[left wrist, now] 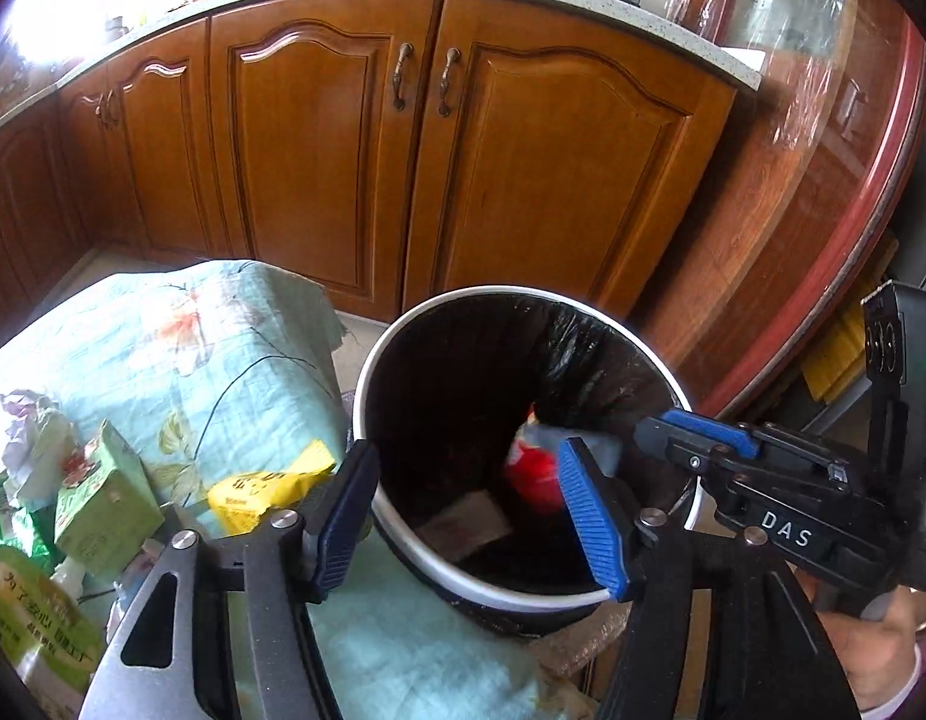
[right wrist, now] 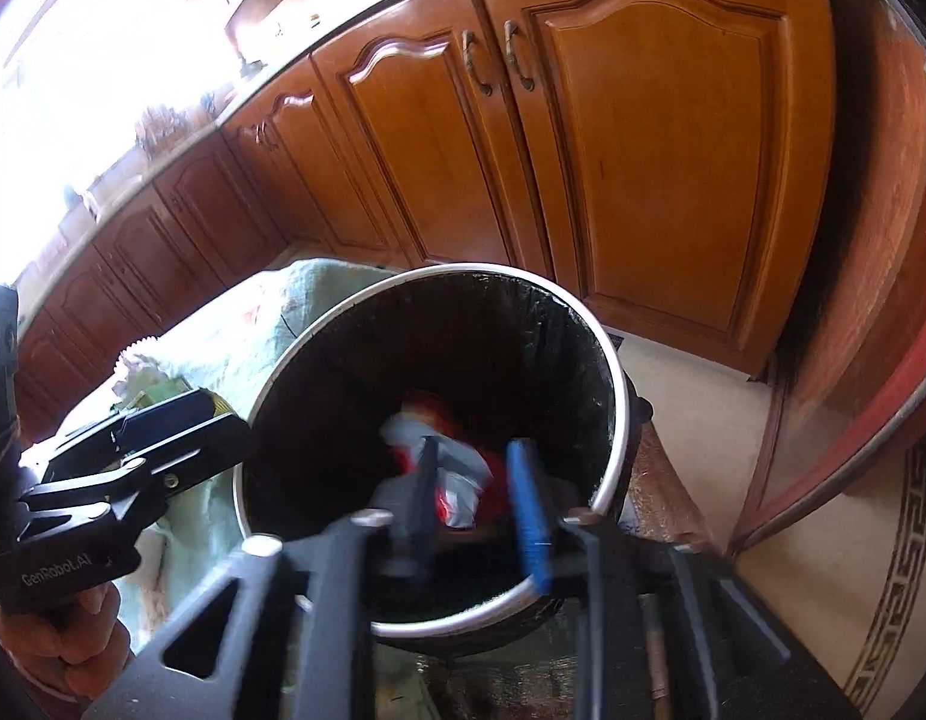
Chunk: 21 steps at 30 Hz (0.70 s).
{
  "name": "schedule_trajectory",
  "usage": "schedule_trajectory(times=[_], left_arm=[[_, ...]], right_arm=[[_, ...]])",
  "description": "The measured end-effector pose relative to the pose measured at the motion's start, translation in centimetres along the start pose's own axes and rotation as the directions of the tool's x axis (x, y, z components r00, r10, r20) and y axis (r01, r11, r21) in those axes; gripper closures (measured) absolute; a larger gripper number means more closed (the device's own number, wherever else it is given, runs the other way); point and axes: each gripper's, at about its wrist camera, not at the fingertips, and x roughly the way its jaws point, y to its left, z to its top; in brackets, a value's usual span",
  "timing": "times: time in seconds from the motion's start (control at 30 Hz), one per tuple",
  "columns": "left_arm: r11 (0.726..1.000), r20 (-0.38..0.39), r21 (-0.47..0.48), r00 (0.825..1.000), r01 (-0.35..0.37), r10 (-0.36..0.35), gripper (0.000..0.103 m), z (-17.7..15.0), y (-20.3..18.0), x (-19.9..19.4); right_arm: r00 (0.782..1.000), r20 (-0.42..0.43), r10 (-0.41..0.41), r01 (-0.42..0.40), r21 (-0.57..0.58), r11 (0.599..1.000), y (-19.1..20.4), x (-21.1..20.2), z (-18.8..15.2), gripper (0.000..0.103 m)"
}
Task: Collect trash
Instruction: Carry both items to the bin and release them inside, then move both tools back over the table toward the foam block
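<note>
Kitchen floor, wooden cabinets (left wrist: 366,168) at far side. Left gripper (left wrist: 469,516) released, jaws apart over near rim of trash bin (left wrist: 366,372), nothing between. Right gripper (right wrist: 481,510) unclenched above bin mouth, pads clear of red-and-grey wrapper (right wrist: 456,468), seen inside bin. Left of bin: cloth-covered surface (left wrist: 210,348) bearing yellow packet (left wrist: 264,492), green box (left wrist: 102,498), crumpled paper (left wrist: 24,420).

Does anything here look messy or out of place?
Yes: wrappers and a small green box lie heaped on the flowered cloth beside the bin, not inside it, where a red-and-grey wrapper already lies.
</note>
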Motion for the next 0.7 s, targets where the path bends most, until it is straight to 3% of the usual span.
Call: schedule_trajectory(times=[0.03,0.07,0.17,0.3,0.7], left_arm=[[1.0,0.009,-0.007,1.0,0.0,0.0,0.035,-0.2,0.1,-0.3],[1.0,0.021,-0.014,1.0,-0.002,0.002,0.035,-0.5,0.3,-0.8],[0.999,0.057,-0.037,0.998,-0.002,0.004,0.034,-2.2,0.7,-2.6],[0.998,0.108,-0.064,0.994,-0.015,0.022,0.032,-4.2,1.3,-5.4],[0.991,0.154,-0.122,0.985,-0.061,0.08,0.031,-10.9,3.8,-12.5]], right_arm=[[1.0,0.01,0.01,-0.01,0.012,1.0,-0.2,-0.2,-0.2,0.054],[1.0,0.018,0.015,-0.015,0.022,1.0,-0.3,-0.3,-0.4,0.051],[0.999,0.04,0.035,-0.037,0.054,0.998,-0.1,-1.0,-1.1,0.049],[0.995,0.08,0.064,-0.07,0.079,0.994,0.9,-2.2,-2.3,0.039],[0.981,0.094,0.169,-0.177,0.088,0.98,6.1,-4.3,-6.1,0.033]])
